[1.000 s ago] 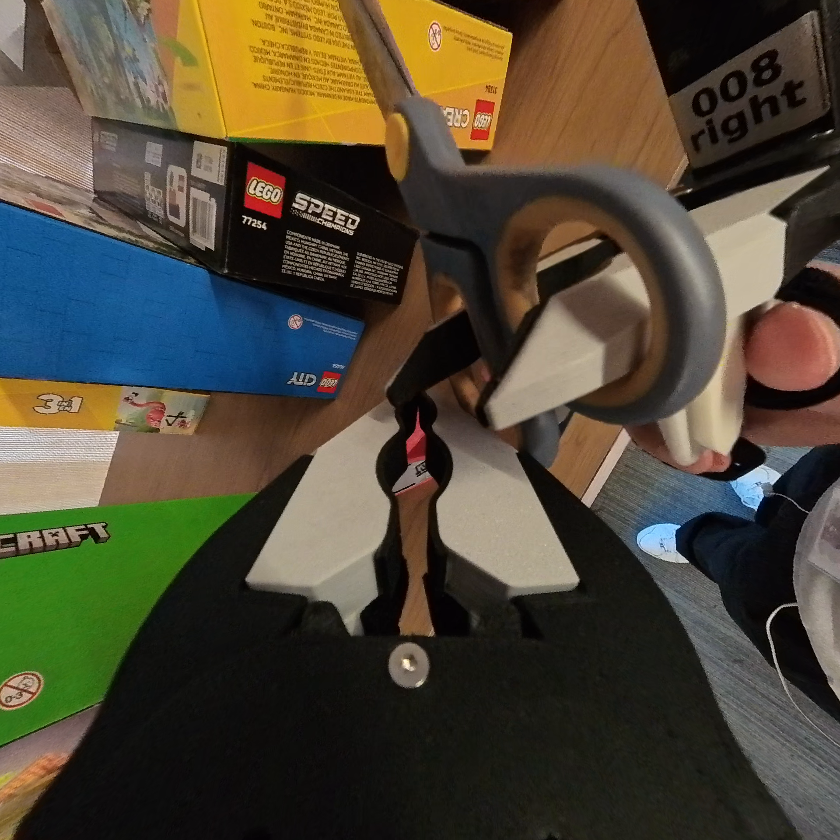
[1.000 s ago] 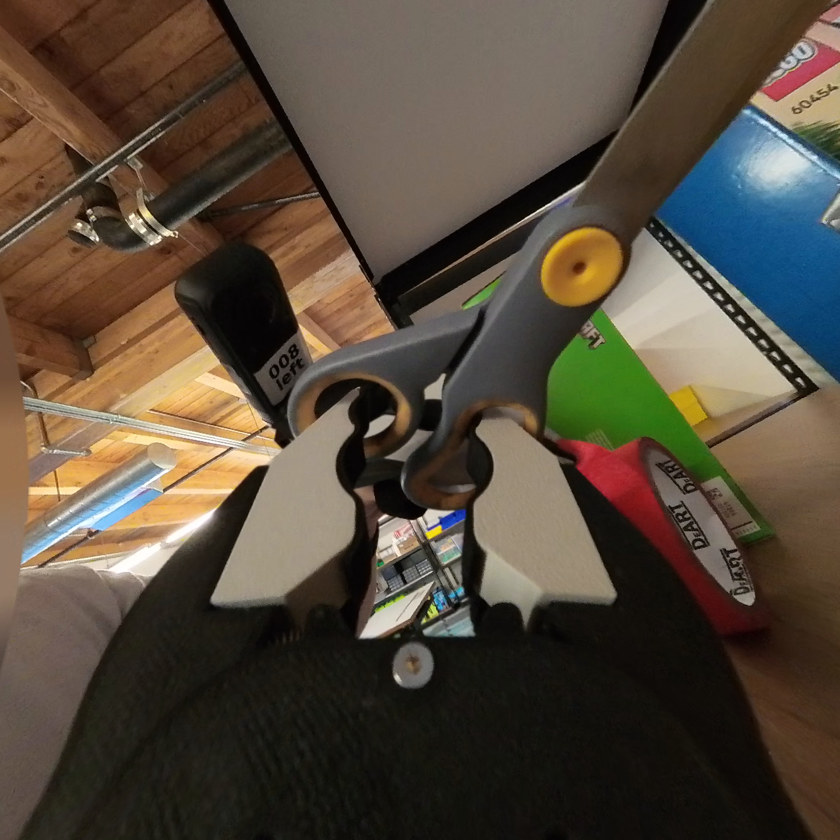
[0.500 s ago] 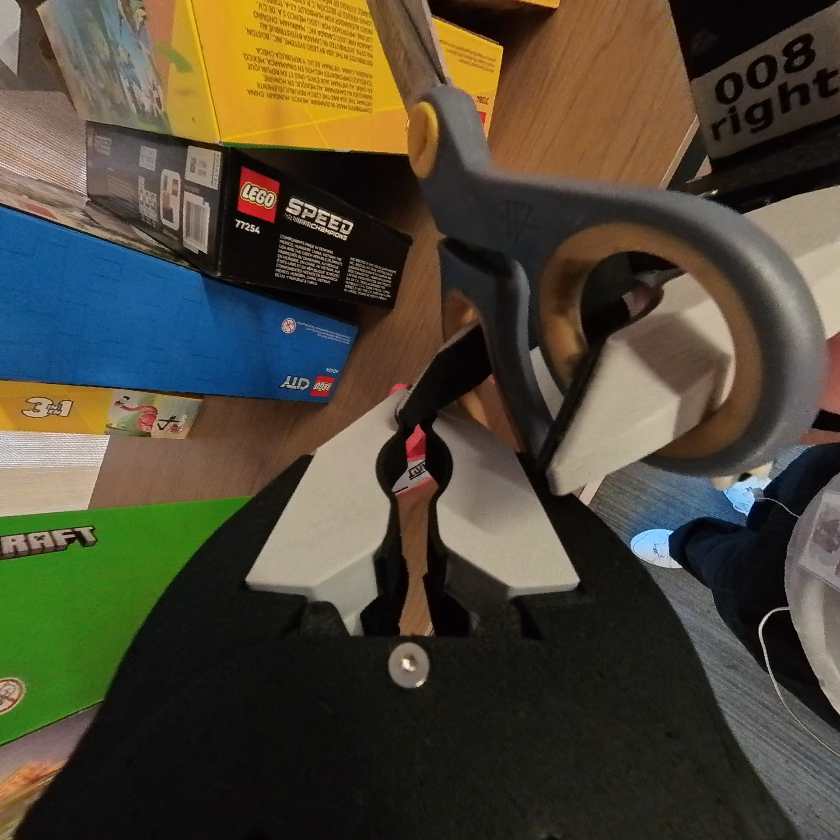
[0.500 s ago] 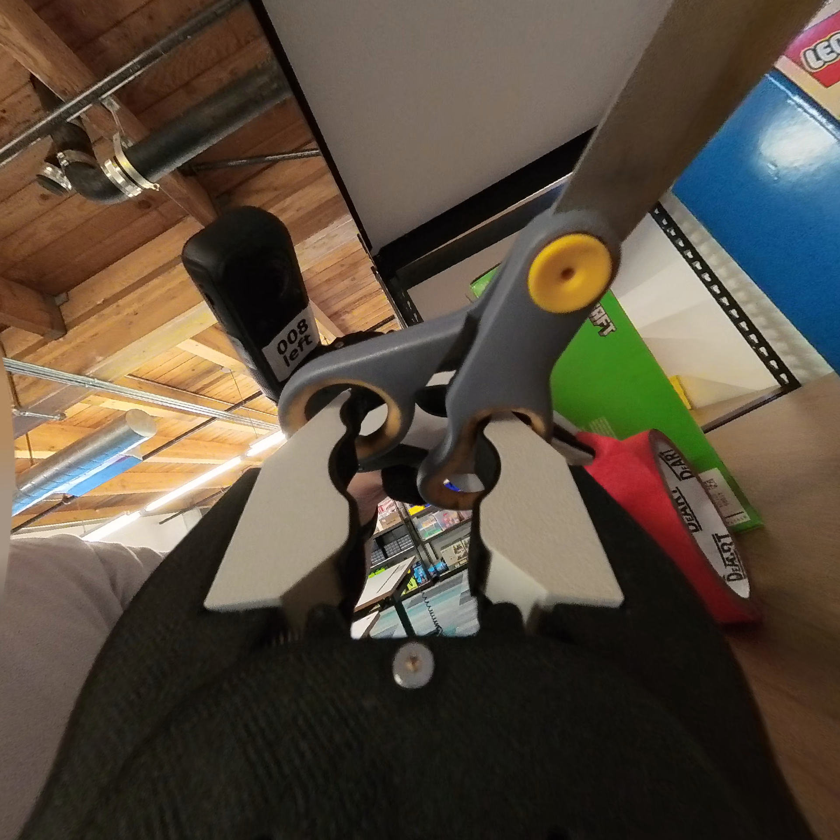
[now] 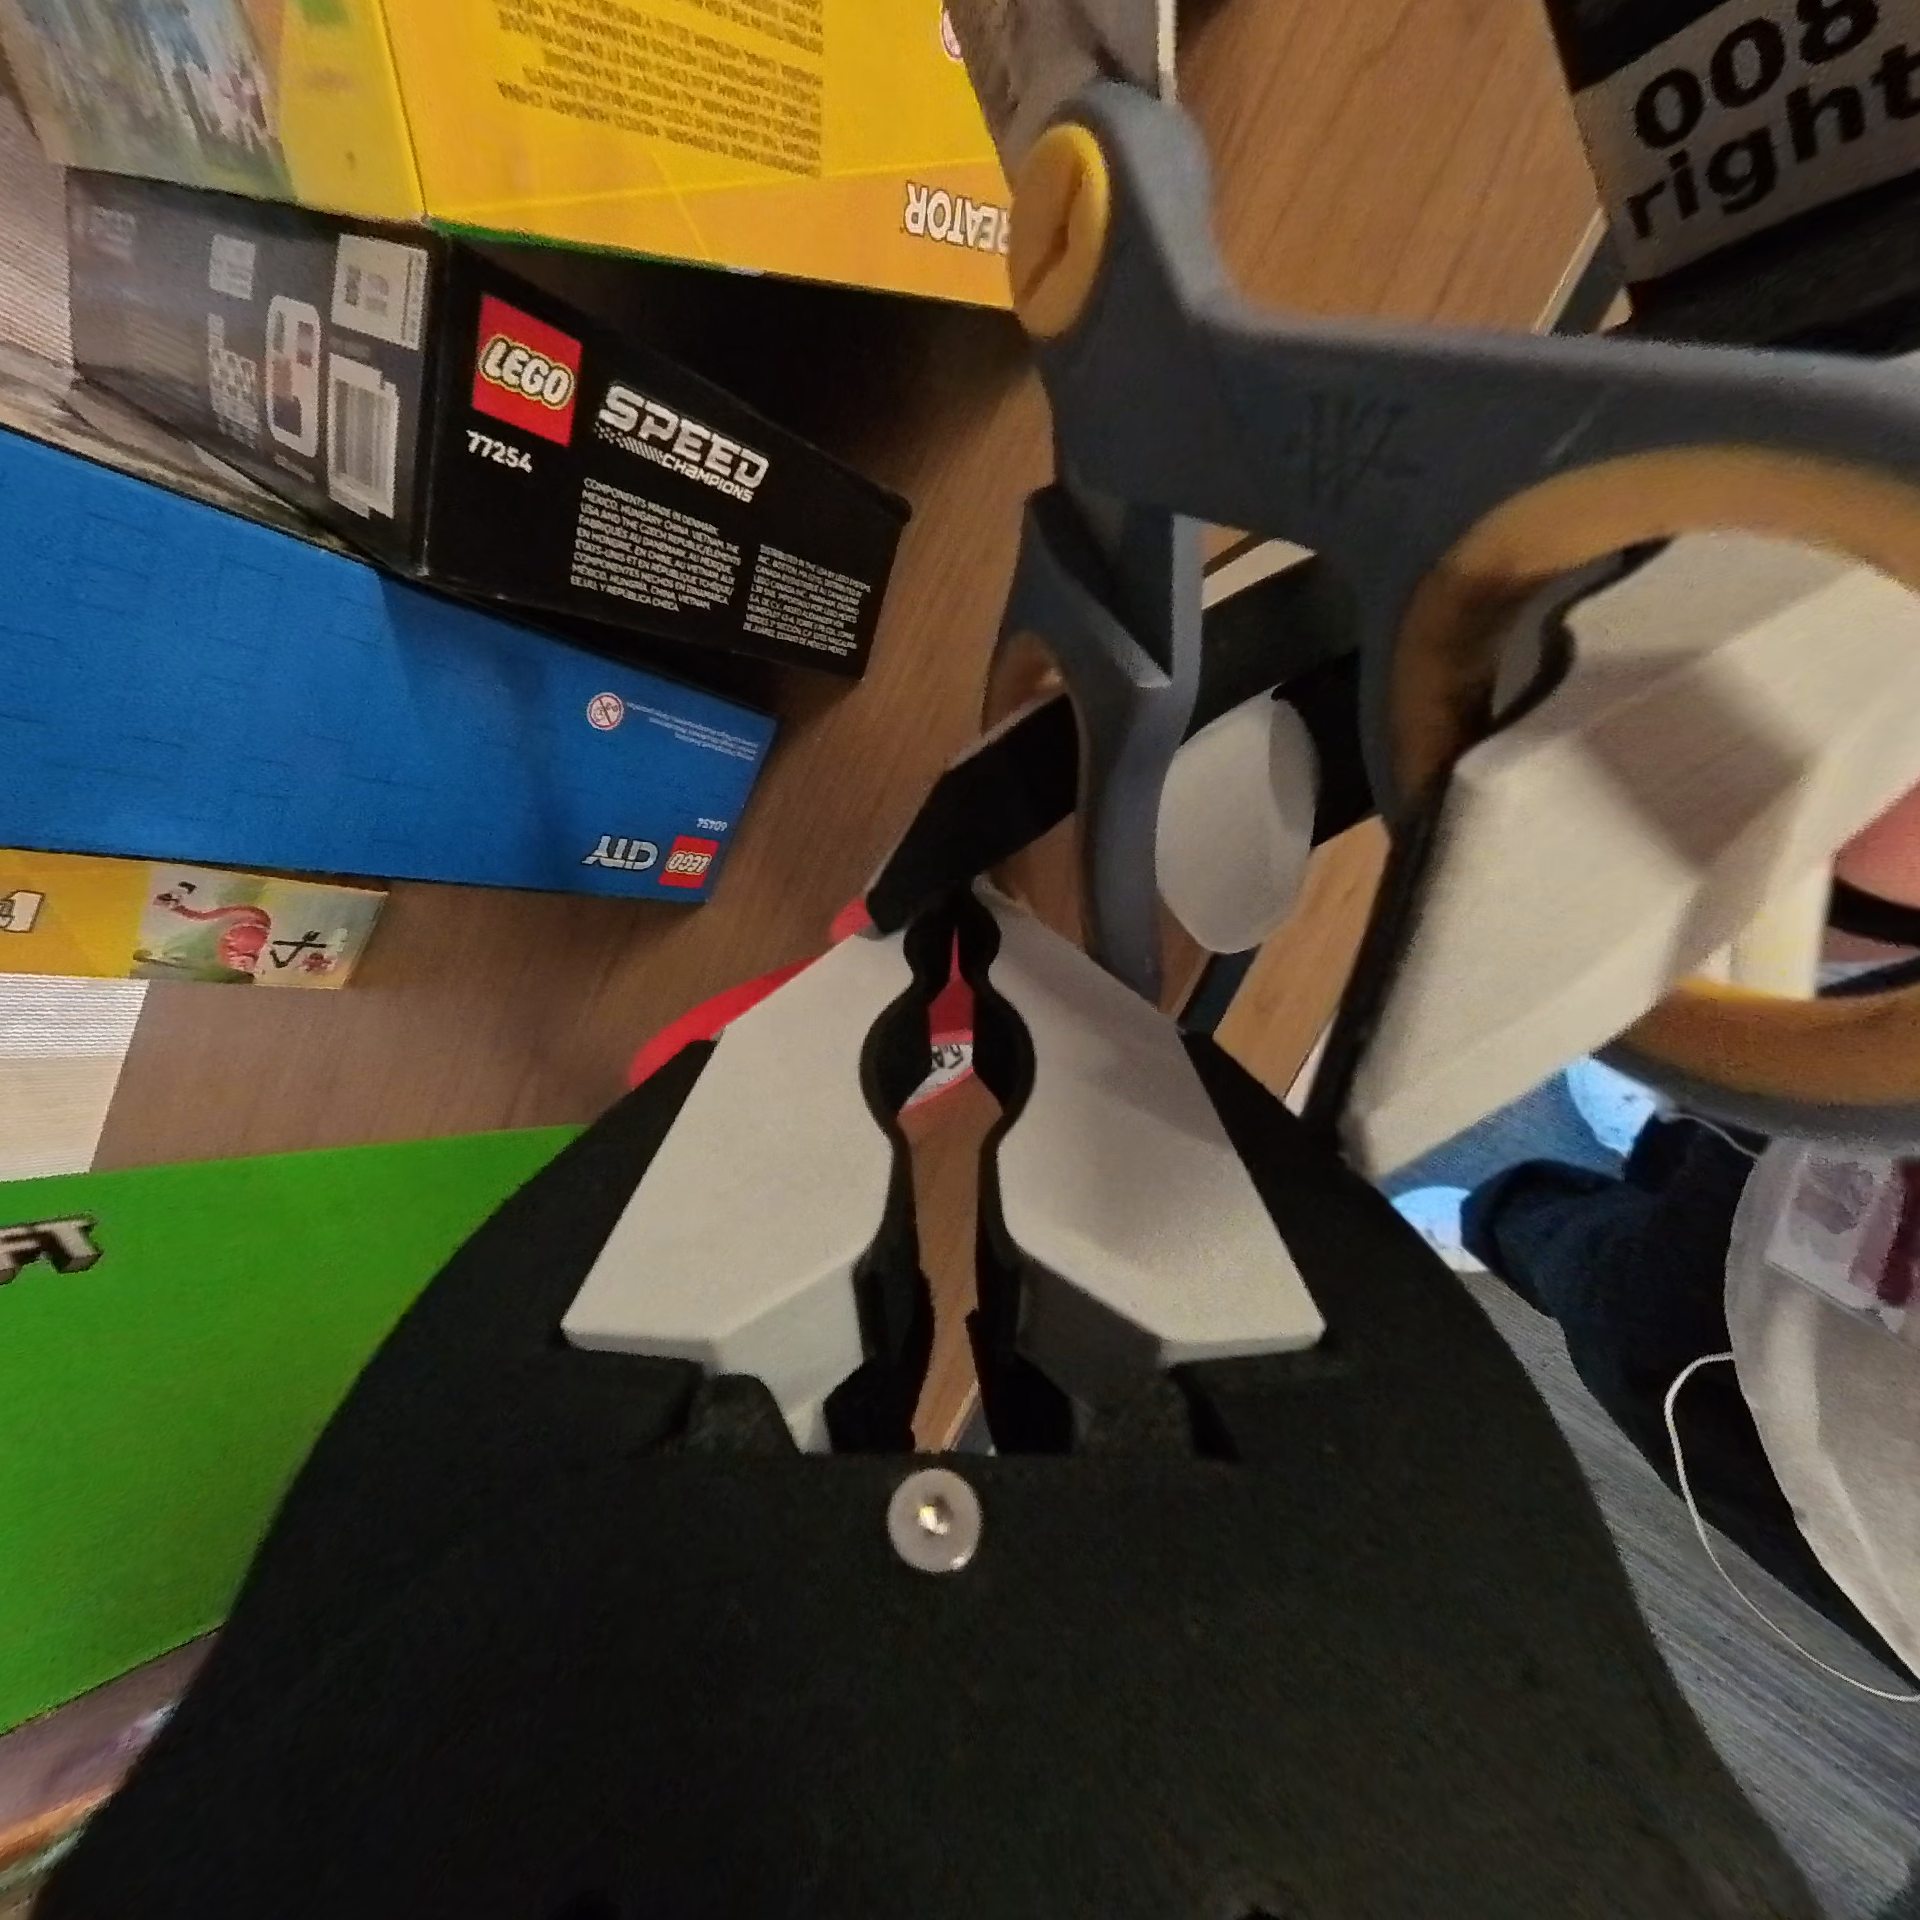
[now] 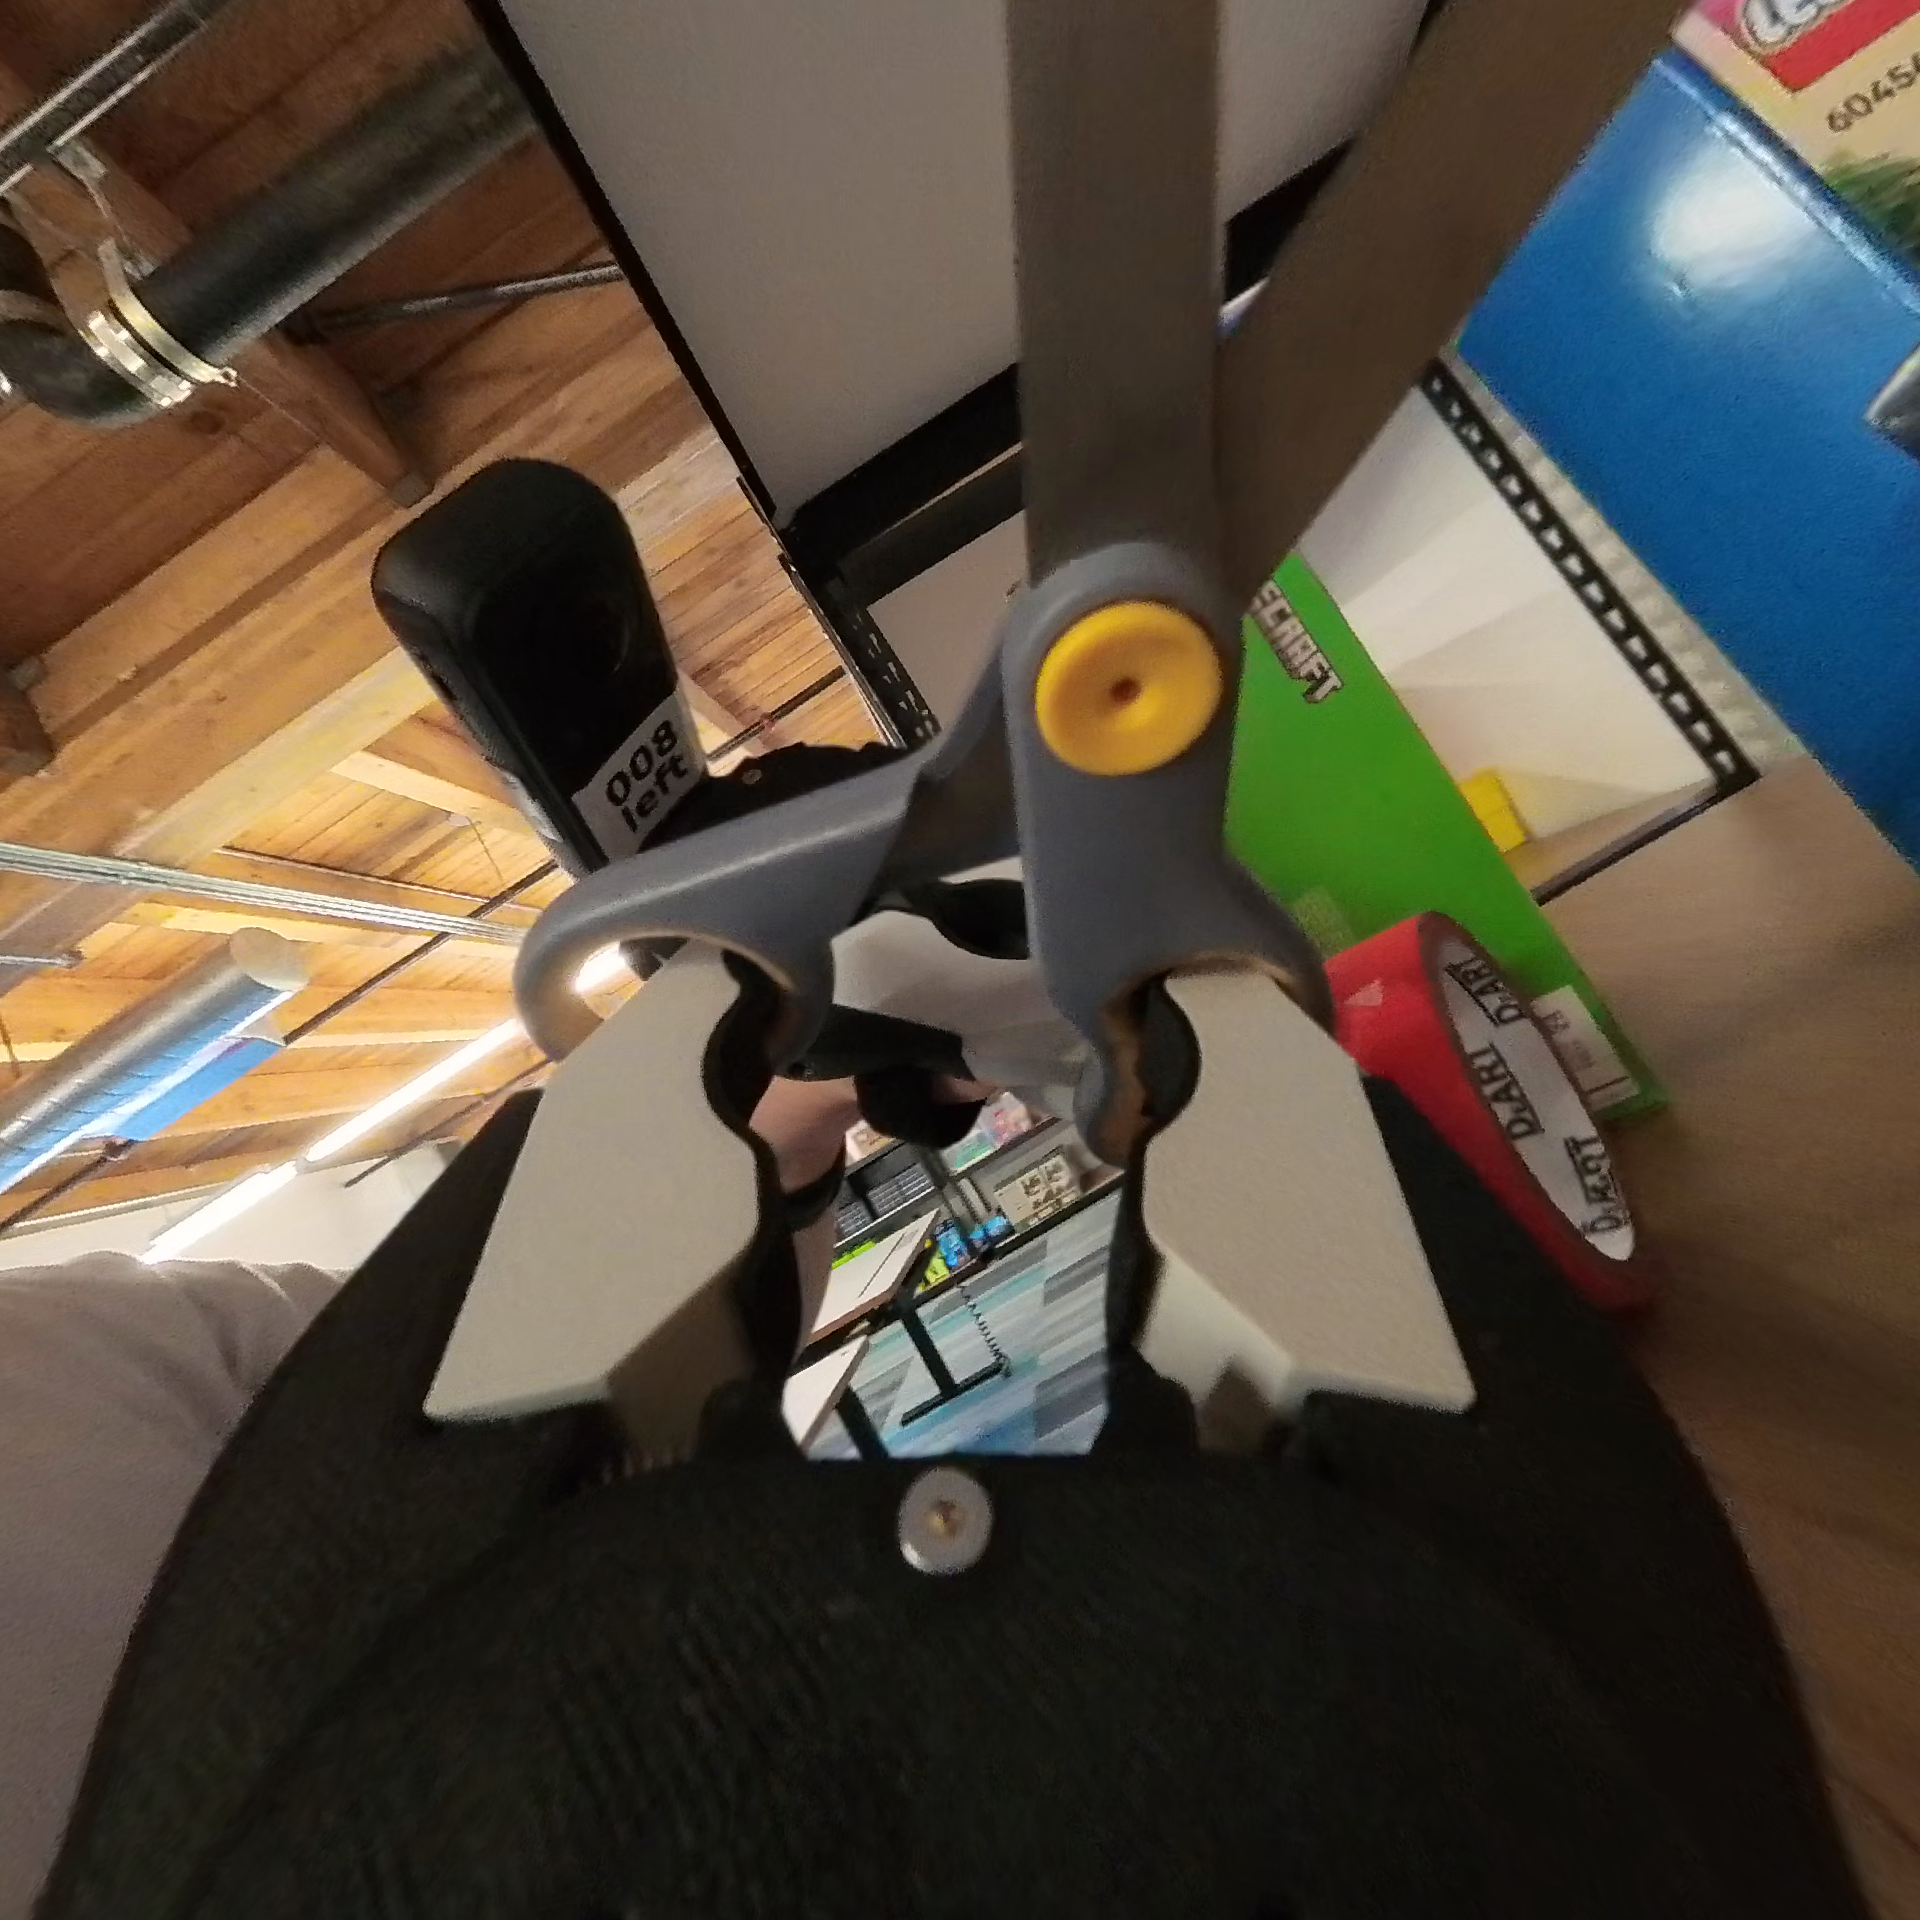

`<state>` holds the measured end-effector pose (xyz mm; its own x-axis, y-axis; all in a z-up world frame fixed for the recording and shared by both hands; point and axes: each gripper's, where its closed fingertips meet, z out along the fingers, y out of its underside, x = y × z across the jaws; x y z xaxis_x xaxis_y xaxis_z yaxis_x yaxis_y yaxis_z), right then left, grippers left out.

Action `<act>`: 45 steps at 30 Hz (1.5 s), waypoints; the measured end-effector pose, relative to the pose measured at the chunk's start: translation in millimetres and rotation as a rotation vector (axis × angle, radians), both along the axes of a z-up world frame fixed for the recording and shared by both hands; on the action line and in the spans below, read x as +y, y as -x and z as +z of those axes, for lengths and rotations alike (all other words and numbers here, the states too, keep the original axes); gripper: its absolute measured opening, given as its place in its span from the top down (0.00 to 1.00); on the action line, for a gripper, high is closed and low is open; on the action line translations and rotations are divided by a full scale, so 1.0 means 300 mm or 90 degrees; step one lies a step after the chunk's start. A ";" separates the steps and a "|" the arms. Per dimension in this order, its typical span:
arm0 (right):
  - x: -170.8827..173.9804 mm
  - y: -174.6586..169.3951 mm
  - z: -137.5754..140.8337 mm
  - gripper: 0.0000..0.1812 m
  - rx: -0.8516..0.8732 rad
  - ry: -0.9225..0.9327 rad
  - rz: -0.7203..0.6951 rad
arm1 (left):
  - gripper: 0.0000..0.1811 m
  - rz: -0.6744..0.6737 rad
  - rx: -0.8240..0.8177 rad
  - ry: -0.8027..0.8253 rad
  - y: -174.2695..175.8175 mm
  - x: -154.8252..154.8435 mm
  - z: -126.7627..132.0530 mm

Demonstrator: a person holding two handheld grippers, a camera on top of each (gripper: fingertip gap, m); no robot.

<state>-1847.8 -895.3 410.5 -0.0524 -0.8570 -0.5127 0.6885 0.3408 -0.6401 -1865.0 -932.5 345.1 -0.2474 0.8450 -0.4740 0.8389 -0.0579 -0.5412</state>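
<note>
Our right gripper [image 6: 951, 1049] had its fingers spread wide inside the handle loops of the scissors [image 6: 1127, 790], blades parted. Our left gripper [image 5: 951, 966] was nearly clenched on a black strip [image 5: 997, 800], over the red tape roll [image 6: 1496, 1101].

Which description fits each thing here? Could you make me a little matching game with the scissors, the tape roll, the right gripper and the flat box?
Things:
1. scissors
2. tape roll
3. right gripper
4. flat box

Descriptions:
A. green
B. red, standing on edge on the wood
C. fingers spread inside two handle loops
D. grey handles, yellow pivot, blades apart

Pairs: 1-D, 2-B, 3-C, 4-A
</note>
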 end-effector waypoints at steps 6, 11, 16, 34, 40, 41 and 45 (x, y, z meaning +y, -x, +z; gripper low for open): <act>0.004 0.021 -0.023 0.66 0.030 -0.012 0.007 | 1.00 0.010 0.007 -0.027 -0.022 -0.010 -0.007; 0.034 0.029 -0.083 0.67 0.108 -0.052 0.023 | 1.00 0.015 0.004 -0.095 -0.047 -0.015 -0.003; 0.149 -0.033 -0.165 0.67 0.177 -0.086 0.134 | 1.00 0.021 -0.004 -0.167 -0.059 -0.037 0.015; 0.396 -0.336 -0.235 0.67 0.121 -0.031 0.410 | 1.00 0.055 -0.098 -0.260 -0.050 -0.063 0.120; 0.391 -0.365 -0.222 0.67 0.102 -0.011 0.435 | 1.00 0.053 -0.127 -0.301 -0.019 -0.036 0.119; 0.387 -0.368 -0.220 0.67 0.095 -0.010 0.438 | 1.00 0.052 -0.129 -0.309 -0.012 -0.031 0.119; 0.368 -0.370 -0.210 0.66 0.050 -0.004 0.445 | 1.00 0.047 -0.147 -0.319 0.009 -0.024 0.122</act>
<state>-1736.9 -785.0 347.4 0.4724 -0.7001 -0.5355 0.2582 0.6908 -0.6754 -1867.6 -939.8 381.6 -0.2527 0.9652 -0.0672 0.9309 0.2236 -0.2889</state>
